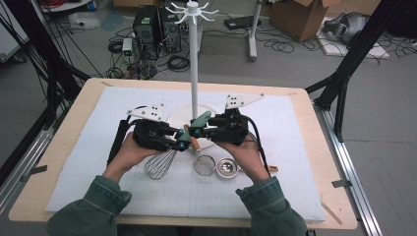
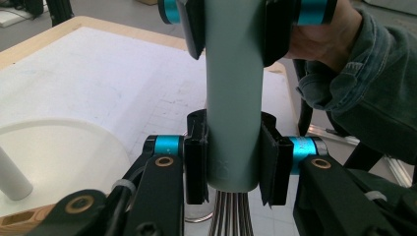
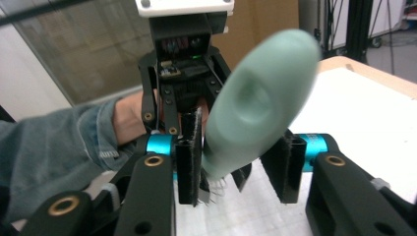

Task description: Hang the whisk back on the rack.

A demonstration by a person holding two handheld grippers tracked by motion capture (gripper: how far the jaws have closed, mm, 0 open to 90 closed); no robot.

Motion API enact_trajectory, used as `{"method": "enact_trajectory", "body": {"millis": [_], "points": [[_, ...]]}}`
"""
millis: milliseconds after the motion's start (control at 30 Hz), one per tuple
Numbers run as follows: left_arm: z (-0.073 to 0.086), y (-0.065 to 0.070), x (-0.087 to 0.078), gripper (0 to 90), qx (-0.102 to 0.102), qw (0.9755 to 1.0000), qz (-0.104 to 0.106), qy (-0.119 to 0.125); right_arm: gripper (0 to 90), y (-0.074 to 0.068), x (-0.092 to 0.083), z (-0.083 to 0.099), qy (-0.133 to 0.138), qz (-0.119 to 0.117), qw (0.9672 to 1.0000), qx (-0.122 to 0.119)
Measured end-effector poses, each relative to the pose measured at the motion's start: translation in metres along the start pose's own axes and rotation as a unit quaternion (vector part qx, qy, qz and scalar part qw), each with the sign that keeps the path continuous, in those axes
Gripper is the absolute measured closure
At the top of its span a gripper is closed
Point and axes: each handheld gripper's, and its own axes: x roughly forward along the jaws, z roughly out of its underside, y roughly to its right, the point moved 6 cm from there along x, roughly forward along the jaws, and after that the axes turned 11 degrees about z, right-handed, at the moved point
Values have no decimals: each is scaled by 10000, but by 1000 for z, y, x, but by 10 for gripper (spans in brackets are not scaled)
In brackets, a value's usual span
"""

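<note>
The whisk (image 1: 164, 160) is held just above the white mat (image 1: 88, 147), wire loops toward the person and its pale green handle (image 2: 233, 98) pointing away toward the white stand (image 1: 194, 64). The left gripper (image 2: 233, 164) is clamped on the handle near the wires. The right gripper (image 3: 236, 167) faces it, its jaws standing either side of the handle's rounded end; in the right gripper view a gap shows at one pad, so it is not yet gripping. Just beside the whisk on the mat lie a small mesh strainer (image 1: 204, 164) and a metal measuring cup (image 1: 227, 167).
</note>
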Motion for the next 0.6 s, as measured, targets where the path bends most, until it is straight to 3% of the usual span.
{"method": "enact_trajectory", "body": {"millis": [200, 400, 600], "points": [[0, -1, -1, 674, -18, 10000, -42, 25, 656, -7, 4, -5, -72, 237, 9996, -118], [-2, 0, -6, 614, 8, 9996, -296, 45, 657, -13, 8, -12, -155, 483, 9985, -224], [-3, 2, -7, 661, 99, 9994, -329, 13, 658, -14, 11, -15, -95, 566, 9980, -252]]}}
